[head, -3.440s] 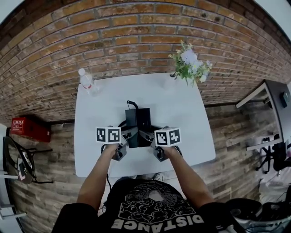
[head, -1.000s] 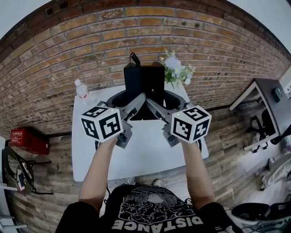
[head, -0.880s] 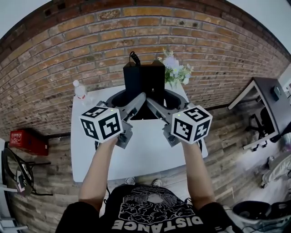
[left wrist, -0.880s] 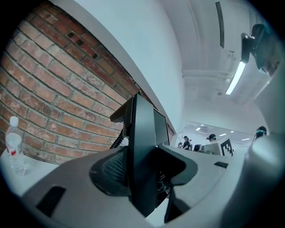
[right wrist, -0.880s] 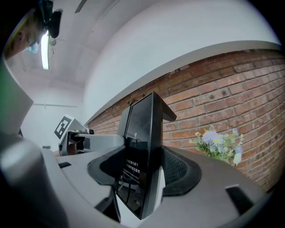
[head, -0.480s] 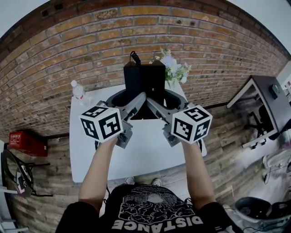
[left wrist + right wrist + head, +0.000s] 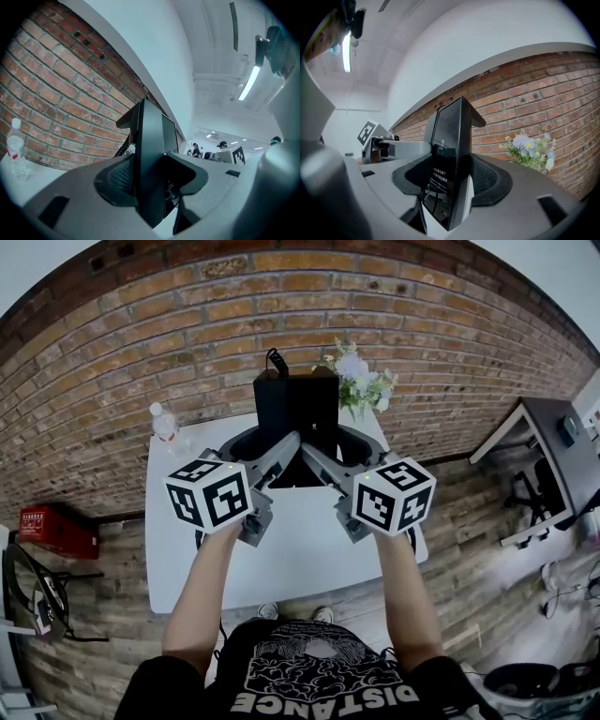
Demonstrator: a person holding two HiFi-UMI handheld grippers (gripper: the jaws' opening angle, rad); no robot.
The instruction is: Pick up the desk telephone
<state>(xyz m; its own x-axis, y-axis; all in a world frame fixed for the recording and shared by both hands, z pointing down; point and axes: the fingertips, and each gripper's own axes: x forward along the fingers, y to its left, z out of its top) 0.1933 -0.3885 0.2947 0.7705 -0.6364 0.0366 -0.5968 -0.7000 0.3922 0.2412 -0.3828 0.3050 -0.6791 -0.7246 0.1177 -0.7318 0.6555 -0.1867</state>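
Clamped on the desk telephone from both sides by left claw and right claw; held above the worktop, upper centre. Pickup seemingly complete.

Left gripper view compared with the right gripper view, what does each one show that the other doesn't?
Only the left gripper view shows the water bottle, low at its left edge. Only the right gripper view shows the flowers and a printed label on the telephone. Both show the black telephone pinched on edge between jaws, by the left gripper in one and the right gripper in the other, with the brick wall behind it.
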